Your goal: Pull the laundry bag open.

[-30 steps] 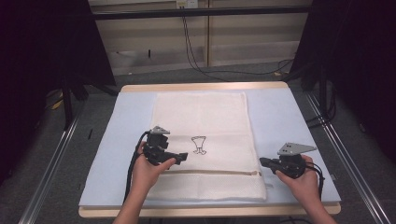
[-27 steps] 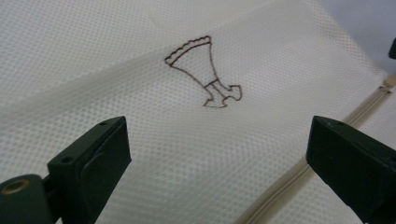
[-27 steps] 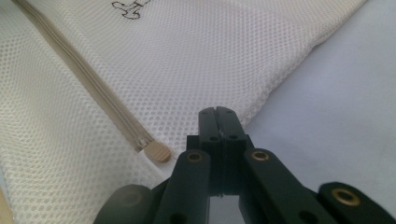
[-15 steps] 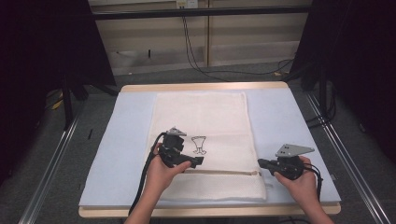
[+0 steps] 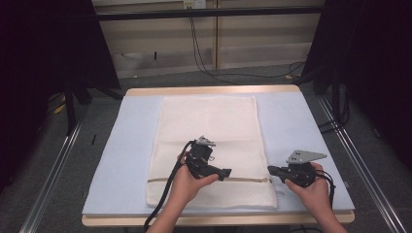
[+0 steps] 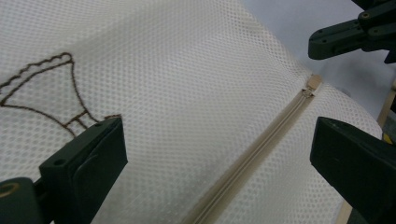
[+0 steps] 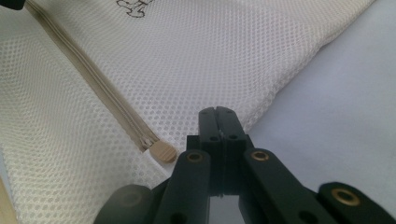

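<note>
A cream mesh laundry bag [image 5: 209, 126] lies flat on a pale blue mat [image 5: 131, 145]. A beige zipper [image 5: 243, 180] crosses it near the front edge, with its pull [image 6: 314, 83] at the right end. My left gripper [image 5: 226, 173] hovers open just above the mesh, its jaws wide on either side of the zipper [image 6: 261, 149], beside a brown embroidered mark [image 6: 46, 88]. My right gripper [image 5: 270, 170] is shut, its tips [image 7: 219, 116] at the bag's right edge, just right of the zipper pull [image 7: 163, 151]. I see no fabric between its jaws.
The mat covers a wooden table [image 5: 209, 90] whose front edge runs just below both hands. Bare mat lies left and right of the bag. Metal rails [image 5: 53, 170] flank the table, and cables [image 5: 204, 58] hang at the back.
My left gripper has moved right across the bag, over the embroidered mark and toward the zipper's right end. The right gripper has stayed put.
</note>
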Tool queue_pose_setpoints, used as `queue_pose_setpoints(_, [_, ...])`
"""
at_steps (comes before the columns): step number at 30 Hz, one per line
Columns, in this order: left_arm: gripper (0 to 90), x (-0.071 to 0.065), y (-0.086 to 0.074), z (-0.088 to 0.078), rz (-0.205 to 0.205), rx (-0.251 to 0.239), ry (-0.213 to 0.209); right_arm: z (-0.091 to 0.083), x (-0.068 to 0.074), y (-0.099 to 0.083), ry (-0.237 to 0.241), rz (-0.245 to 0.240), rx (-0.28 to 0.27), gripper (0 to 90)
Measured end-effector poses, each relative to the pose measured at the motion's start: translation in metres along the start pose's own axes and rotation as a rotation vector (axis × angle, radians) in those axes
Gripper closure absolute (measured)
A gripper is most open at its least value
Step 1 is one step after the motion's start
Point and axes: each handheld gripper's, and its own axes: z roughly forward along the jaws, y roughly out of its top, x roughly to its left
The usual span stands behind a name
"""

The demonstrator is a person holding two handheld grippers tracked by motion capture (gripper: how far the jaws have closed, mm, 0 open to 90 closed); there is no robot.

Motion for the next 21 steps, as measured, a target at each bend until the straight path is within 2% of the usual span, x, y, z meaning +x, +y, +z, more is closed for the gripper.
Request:
queue_pose_setpoints(4, [3.6,-0.009,0.003,0.009,0.010,0.017,-0.012,0.000,-0.001,-0.001,0.004,0.003,0.006,90.0])
queue_pose_setpoints(5, [3.6,-0.010,0.004,0.011,0.024,0.033,-0.017,0.001,-0.001,-0.001,0.002,0.001,0.006,90.0])
queue_pose_setpoints(9, [4.1,-0.016,0.005,0.021,0.013,0.042,-0.027,0.001,0.000,-0.001,0.007,-0.003,0.010,90.0])
queue_pose_setpoints(11, [4.7,-0.017,0.006,0.023,0.033,0.060,-0.036,0.001,-0.001,-0.002,0.006,-0.003,0.007,90.0])
queue_pose_setpoints(12, [5.1,-0.020,0.006,0.026,0.013,0.051,-0.036,0.001,-0.001,-0.002,0.003,0.001,0.009,90.0])
queue_pose_setpoints(14, [5.5,-0.019,0.006,0.027,0.046,0.082,-0.047,0.000,-0.002,-0.003,0.004,0.001,0.011,90.0])
queue_pose_setpoints(15, [6.3,-0.020,0.007,0.028,0.032,0.073,-0.048,0.000,-0.002,-0.003,0.000,0.000,0.011,90.0])
queue_pose_setpoints(17, [7.9,-0.022,0.008,0.030,0.040,0.077,-0.048,0.000,-0.003,-0.004,-0.002,0.003,0.010,90.0])
queue_pose_setpoints(18, [8.9,-0.023,0.009,0.031,0.028,0.072,-0.061,-0.001,-0.002,-0.004,-0.001,0.005,0.008,90.0])
queue_pose_setpoints(20, [13.6,-0.024,0.010,0.032,0.037,0.081,-0.084,-0.002,-0.002,-0.004,0.001,0.007,0.005,90.0])
queue_pose_setpoints(21, [13.4,-0.027,0.010,0.034,0.025,0.072,-0.091,-0.003,-0.002,-0.004,0.001,0.010,-0.001,90.0])
